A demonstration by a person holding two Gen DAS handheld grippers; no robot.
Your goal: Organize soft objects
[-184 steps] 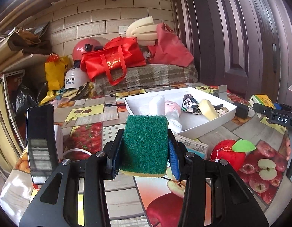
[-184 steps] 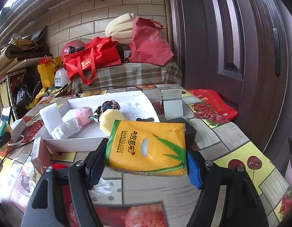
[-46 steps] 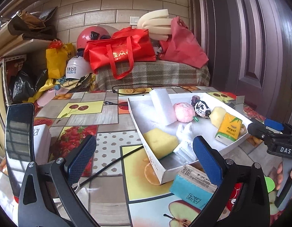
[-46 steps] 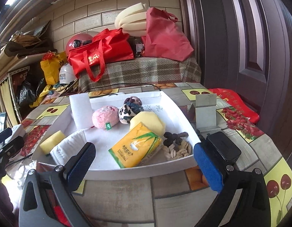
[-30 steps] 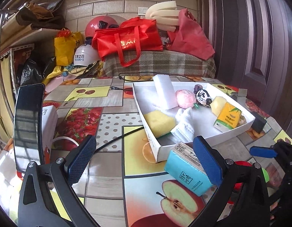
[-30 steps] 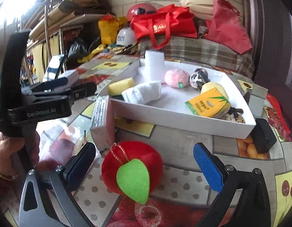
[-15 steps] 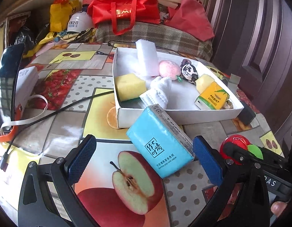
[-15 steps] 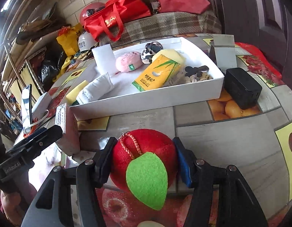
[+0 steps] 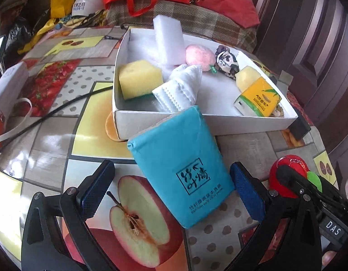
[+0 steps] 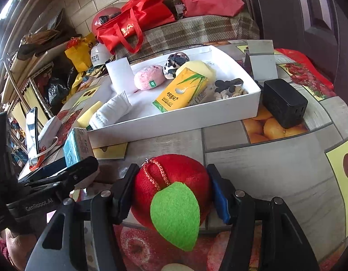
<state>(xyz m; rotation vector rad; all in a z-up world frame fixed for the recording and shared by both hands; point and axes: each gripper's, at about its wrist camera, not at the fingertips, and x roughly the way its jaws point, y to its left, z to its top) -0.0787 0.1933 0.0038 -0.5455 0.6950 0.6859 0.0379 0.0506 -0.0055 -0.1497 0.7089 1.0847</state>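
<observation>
Left hand-held gripper (image 9: 171, 190) hangs open, straddling the teal tissue pack (image 9: 181, 164), whose long axis leans up against the white tray (image 9: 219, 124) just beyond; right hand-held gripper (image 10: 171, 192) squeezes the plush apple (image 10: 171, 187).

The fruit-patterned counter (image 9: 49, 140) carries a white tray (image 9: 219, 122). A teal tissue pack (image 9: 183, 169), black box (image 10: 284, 102) and cable (image 9: 61, 108) lie beside it.

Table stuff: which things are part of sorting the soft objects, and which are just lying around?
Part of the job:
red plush apple, in the right gripper
blue tissue pack, between the open left gripper
white tray

Lying around:
black charger
red bag
white helmet
</observation>
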